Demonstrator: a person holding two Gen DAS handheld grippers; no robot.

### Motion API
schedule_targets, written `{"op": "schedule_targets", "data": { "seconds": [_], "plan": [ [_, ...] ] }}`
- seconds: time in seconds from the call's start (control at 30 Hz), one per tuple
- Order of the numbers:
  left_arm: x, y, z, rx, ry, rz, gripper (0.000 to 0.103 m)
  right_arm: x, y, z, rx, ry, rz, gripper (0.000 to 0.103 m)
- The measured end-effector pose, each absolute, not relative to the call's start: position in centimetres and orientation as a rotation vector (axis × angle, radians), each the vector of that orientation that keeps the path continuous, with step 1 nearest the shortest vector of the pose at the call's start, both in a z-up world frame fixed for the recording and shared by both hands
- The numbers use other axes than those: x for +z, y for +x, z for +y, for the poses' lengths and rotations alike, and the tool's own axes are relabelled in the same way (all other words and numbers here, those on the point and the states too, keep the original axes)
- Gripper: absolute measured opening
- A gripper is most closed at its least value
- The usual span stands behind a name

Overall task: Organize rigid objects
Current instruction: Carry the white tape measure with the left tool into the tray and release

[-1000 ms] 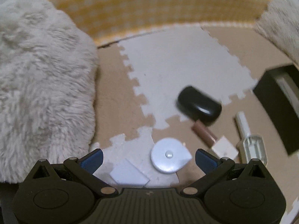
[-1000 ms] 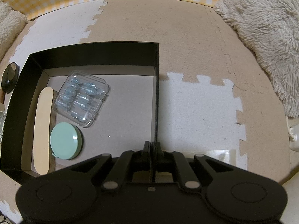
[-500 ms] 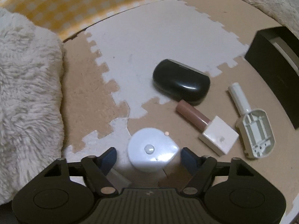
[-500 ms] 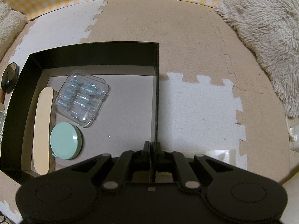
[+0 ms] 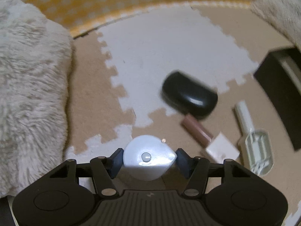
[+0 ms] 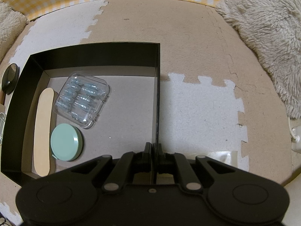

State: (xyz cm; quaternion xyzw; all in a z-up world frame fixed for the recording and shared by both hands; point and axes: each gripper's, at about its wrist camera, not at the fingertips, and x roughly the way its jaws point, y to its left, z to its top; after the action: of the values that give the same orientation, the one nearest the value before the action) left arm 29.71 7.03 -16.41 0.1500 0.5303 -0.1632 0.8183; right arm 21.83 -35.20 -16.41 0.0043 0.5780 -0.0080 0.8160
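Over the foam mat (image 5: 165, 43), the left hand-held gripper (image 5: 149, 160) clamps a white disc (image 5: 148, 157), the right hand-held gripper (image 6: 154, 150) a black box's wall (image 6: 157, 98).

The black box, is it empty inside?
No, the black box holds a clear case, a wooden stick and a green lid.

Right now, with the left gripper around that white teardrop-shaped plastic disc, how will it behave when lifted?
The white teardrop-shaped plastic disc looks rigid, so it probably won't flex. Its glossy, curved sides meet the left gripper at small contact areas, so it may slip or pivot. It appears small and thin, likely light.
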Motion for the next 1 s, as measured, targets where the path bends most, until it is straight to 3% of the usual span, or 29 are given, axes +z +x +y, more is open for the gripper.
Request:
{"op": "schedule_targets", "data": {
  "seconds": [0.3, 0.63, 1.0],
  "plan": [
    [-11.6, 28.8, 4.8, -0.436, 0.176, 0.977, 0.061, -16.4, 21.8, -35.2, -0.018, 0.010, 1.234, 0.007],
    [-7.7, 24.3, -3.6, -0.692, 0.048, 0.846, 0.061, -16.4, 21.8, -35.2, -0.017, 0.010, 1.233, 0.007],
    [-9.7, 21.9, -13.1, -0.822, 0.044, 0.929, 0.061, -16.5, 21.8, -35.1, -0.019, 0.010, 1.234, 0.007]
  ]
}}
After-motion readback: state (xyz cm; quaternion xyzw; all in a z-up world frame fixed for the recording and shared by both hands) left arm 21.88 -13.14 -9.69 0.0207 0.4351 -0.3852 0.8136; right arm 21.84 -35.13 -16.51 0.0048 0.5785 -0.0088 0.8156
